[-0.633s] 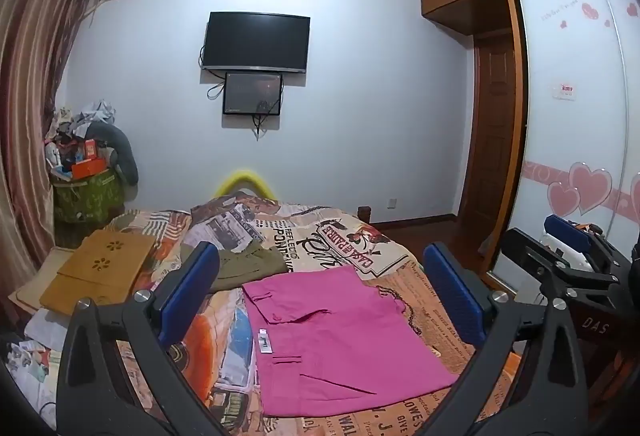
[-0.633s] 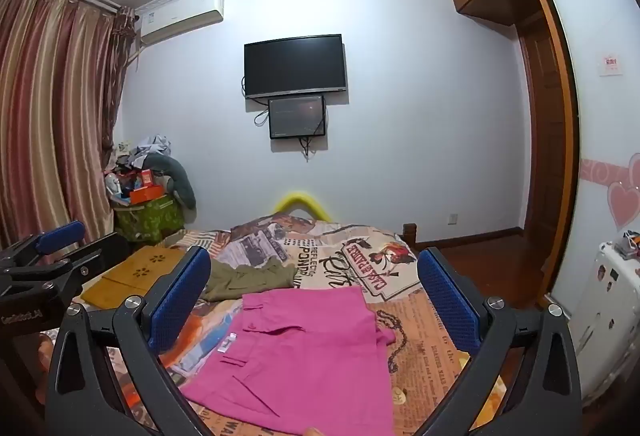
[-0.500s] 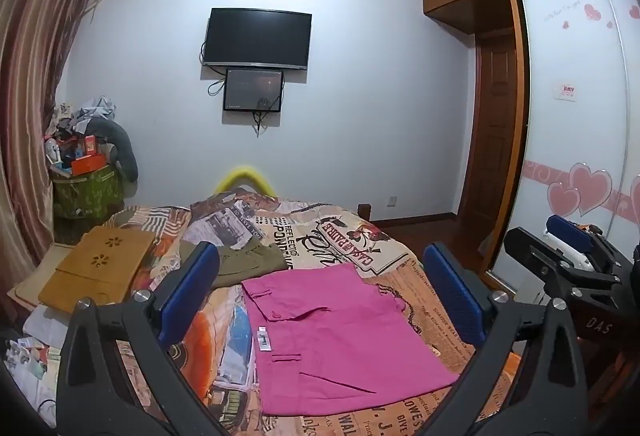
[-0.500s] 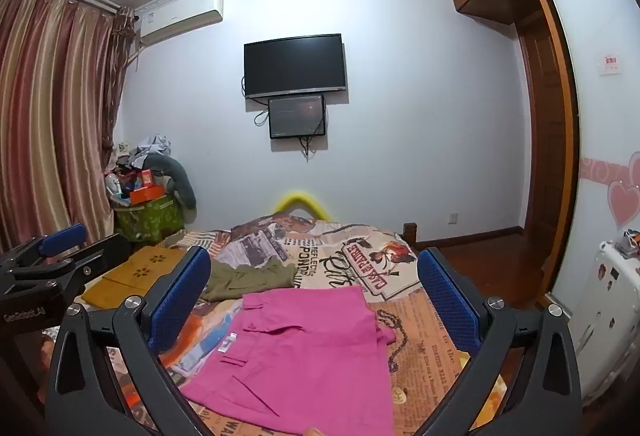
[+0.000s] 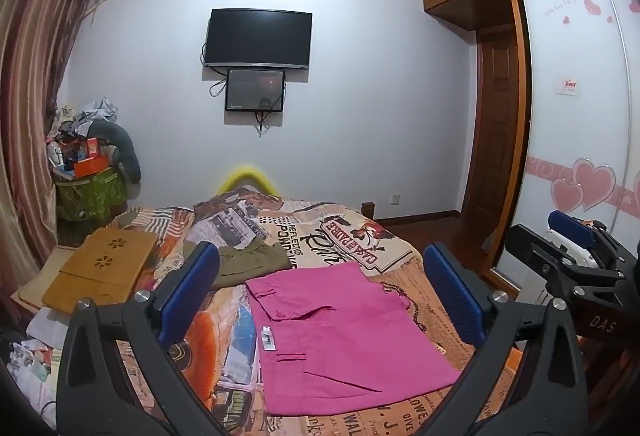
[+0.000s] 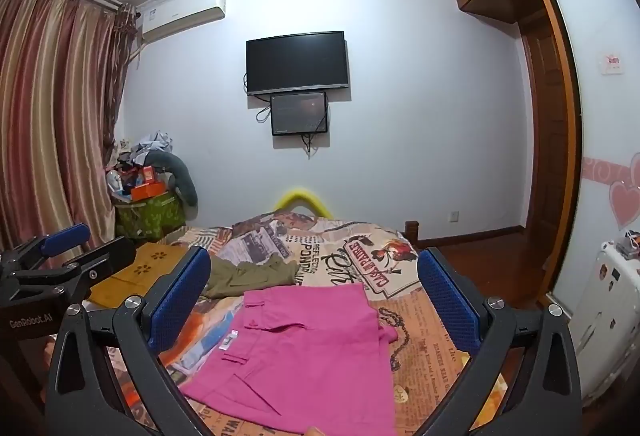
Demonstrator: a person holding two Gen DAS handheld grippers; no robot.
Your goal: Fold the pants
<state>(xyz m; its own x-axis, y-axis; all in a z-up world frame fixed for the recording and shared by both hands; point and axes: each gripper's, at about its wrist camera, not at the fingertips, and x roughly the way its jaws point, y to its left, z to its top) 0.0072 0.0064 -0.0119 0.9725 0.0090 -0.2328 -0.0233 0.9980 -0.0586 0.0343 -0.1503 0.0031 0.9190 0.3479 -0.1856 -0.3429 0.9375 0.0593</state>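
Pink pants point(image 5: 340, 336) point(image 6: 304, 352) lie flat on the printed bedspread point(image 5: 340, 232) point(image 6: 424, 332), a white tag showing at their left edge. Olive-green pants point(image 5: 252, 262) point(image 6: 248, 274) lie folded just beyond them. My left gripper point(image 5: 320, 288) hovers above the bed, wide open, its blue pads empty. My right gripper point(image 6: 316, 292) is likewise wide open and empty, held above the pink pants. Each gripper shows at the edge of the other's view: the right gripper point(image 5: 572, 236) at right, the left gripper point(image 6: 60, 240) at left.
A brown wooden lap board point(image 5: 104, 268) point(image 6: 140, 268) rests on the bed's left side. A green box piled with clutter point(image 5: 88, 192) stands in the far left corner by the curtains. A wardrobe with sliding doors point(image 5: 576, 116) lines the right wall. A TV point(image 5: 258, 38) hangs opposite.
The left wrist view has tilted slightly, so the room sits a little higher in frame. The right gripper has held still. Both stay open.
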